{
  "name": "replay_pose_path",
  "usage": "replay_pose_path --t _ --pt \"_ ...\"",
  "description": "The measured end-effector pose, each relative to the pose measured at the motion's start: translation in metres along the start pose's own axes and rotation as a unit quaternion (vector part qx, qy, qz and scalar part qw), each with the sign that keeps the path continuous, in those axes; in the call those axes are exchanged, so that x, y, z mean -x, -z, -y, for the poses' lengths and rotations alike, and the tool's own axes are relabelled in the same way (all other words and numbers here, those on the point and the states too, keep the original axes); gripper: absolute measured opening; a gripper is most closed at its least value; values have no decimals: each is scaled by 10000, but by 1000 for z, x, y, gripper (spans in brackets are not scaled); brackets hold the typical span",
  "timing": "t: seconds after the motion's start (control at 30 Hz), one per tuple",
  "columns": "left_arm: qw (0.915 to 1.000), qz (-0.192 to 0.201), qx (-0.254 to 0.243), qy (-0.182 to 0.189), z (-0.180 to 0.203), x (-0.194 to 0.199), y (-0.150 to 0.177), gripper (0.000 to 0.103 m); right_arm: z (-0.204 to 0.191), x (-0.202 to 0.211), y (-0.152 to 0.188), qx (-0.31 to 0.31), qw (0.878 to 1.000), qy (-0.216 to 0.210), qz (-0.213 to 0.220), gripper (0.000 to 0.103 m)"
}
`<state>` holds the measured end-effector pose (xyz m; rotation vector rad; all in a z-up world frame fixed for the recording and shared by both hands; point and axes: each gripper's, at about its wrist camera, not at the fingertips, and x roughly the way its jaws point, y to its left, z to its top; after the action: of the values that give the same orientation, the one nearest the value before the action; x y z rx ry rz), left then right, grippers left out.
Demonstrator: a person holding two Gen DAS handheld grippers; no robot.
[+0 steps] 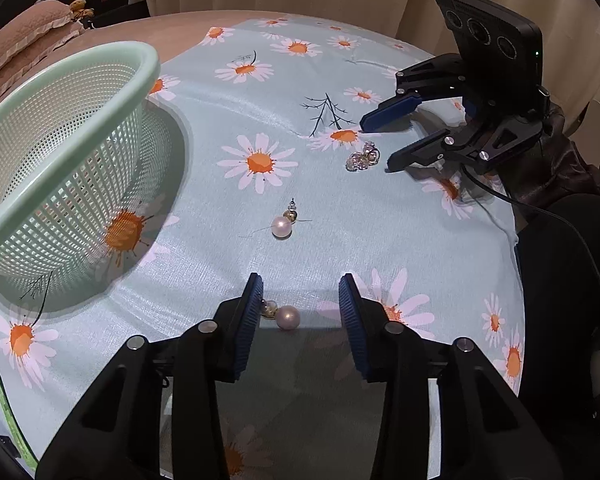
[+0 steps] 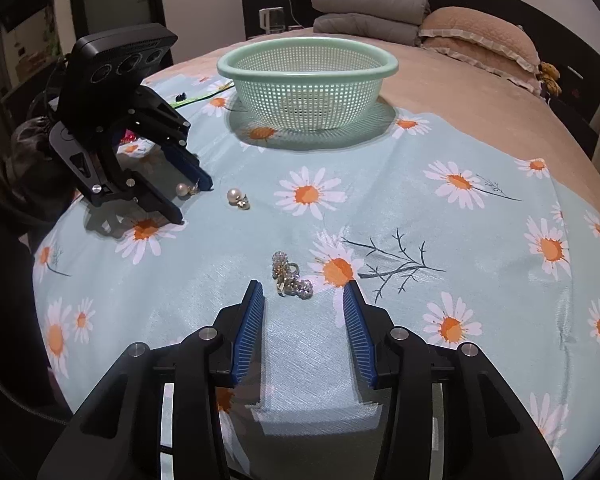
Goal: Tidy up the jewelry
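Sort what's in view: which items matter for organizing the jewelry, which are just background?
Job items:
near pearl earring, between the open left gripper fingers
far pearl earring
crystal earrings, ahead of the open right gripper
green basket

Just lying about:
folded grey blankets
pillow
kettle

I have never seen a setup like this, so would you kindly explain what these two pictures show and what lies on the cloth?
There is no robot: a person holds a two-finger tool in each hand, and each carries a fisheye camera looking along its fingers. One picture comes from the left tool, the other from the right tool; each also sees the other. Both stand open and hold nothing. On the daisy-print cloth spread over a bed lie a pearl earring between the left tool's fingers, a second pearl earring farther out, and a crystal cluster just before the right tool. A green mesh basket stands beyond.
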<state>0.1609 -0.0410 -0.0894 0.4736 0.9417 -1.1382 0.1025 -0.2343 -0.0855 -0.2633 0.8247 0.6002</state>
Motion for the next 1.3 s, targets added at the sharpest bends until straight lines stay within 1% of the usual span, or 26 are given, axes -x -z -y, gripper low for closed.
replay_pose_path --t 0.03,0.1,0.17,0.2,0.27,0.33,0.4,0.5,0.53,0.57,0.63,0.73,0.77,0.8,0.83,1.0,1.17,1.3 --pt "10000 2 -8 11 1 0 1 33 0 1 -1 15 10000 -13 48 40" --pt "10000 18 17 38 1 1 2 32 1 5 -2 47 9999 -59 113 40" --pt "10000 45 52 68 0 2 3 31 3 9 -2 85 9998 39 155 39" --pt "9999 55 62 79 -1 1 3 31 5 11 -2 56 9998 82 166 38" --pt "9999 67 70 92 -1 1 3 31 10 11 -2 -3 9998 54 182 33" --pt "9999 80 80 94 0 1 3 31 12 7 -3 9 9999 34 127 29" --pt "9999 92 84 95 0 3 4 31 12 0 -5 63 10000 -15 53 27" --pt "9999 92 78 88 0 3 4 31 9 -10 -7 60 9997 -235 -44 25" --pt "9999 93 79 88 -1 3 4 31 7 -13 -8 111 9996 -245 -91 22" --pt "9999 91 77 87 -1 3 5 31 4 -15 -7 161 9994 -275 -104 16" --pt "9999 93 76 87 -3 3 5 31 0 -16 -8 234 9991 -352 -85 8" --pt "9999 86 70 78 -5 1 5 30 -3 -15 -8 303 9984 -475 -103 8" --pt "9999 85 70 95 -5 1 5 29 -5 -14 -8 340 9980 -521 -106 8" --pt "9998 90 67 156 -5 1 5 22 -6 -12 -8 374 9980 -490 -117 8" --pt "9998 98 67 182 -6 2 6 21 -7 -10 -8 389 9981 -444 -150 8" --pt "9998 56 74 152 -1 9 10 21 -12 17 -13 653 9976 -174 -145 8" --pt "10000 -73 33 -37 7 18 13 21 -18 47 -26 930 9955 127 -122 8" --pt "9994 -186 -22 -293 10 30 11 21 -24 65 -42 1153 9932 184 -36 8"
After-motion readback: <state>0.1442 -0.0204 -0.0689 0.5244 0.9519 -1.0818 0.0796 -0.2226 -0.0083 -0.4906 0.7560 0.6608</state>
